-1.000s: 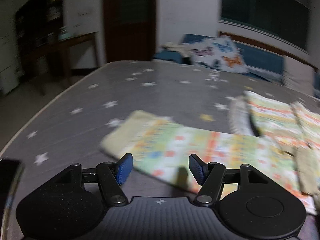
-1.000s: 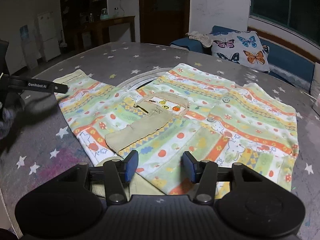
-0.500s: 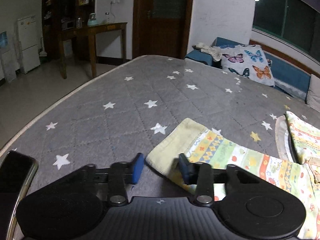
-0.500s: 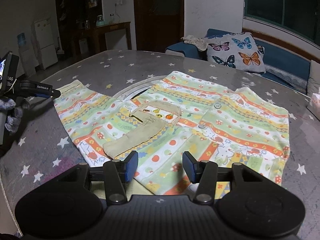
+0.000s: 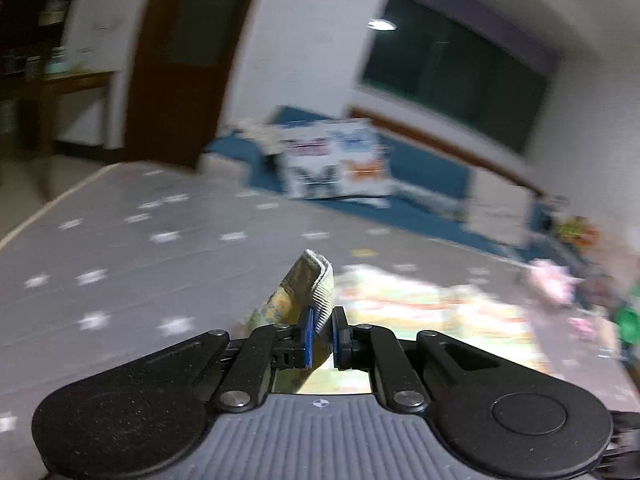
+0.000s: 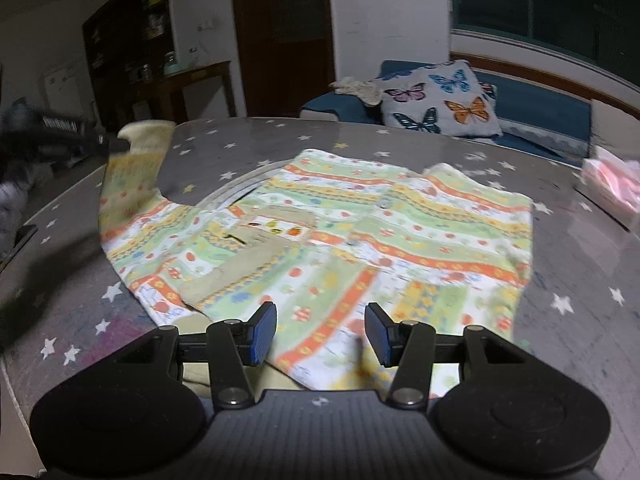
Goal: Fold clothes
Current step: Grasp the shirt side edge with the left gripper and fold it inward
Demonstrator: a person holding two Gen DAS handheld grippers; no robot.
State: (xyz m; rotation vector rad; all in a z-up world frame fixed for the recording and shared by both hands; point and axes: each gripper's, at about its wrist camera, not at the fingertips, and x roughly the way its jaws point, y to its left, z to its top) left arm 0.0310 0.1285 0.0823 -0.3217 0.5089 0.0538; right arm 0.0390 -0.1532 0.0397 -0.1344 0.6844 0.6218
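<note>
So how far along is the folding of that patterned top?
Barely started. One sleeve already lies folded across the top. The left gripper has pinched the other sleeve's cuff and holds it raised. The right gripper hovers open. The body folds remain.

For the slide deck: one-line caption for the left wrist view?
Left gripper shut on the ribbed beige cuff of a colourful patterned garment, above the grey star-print bedspread.
</note>
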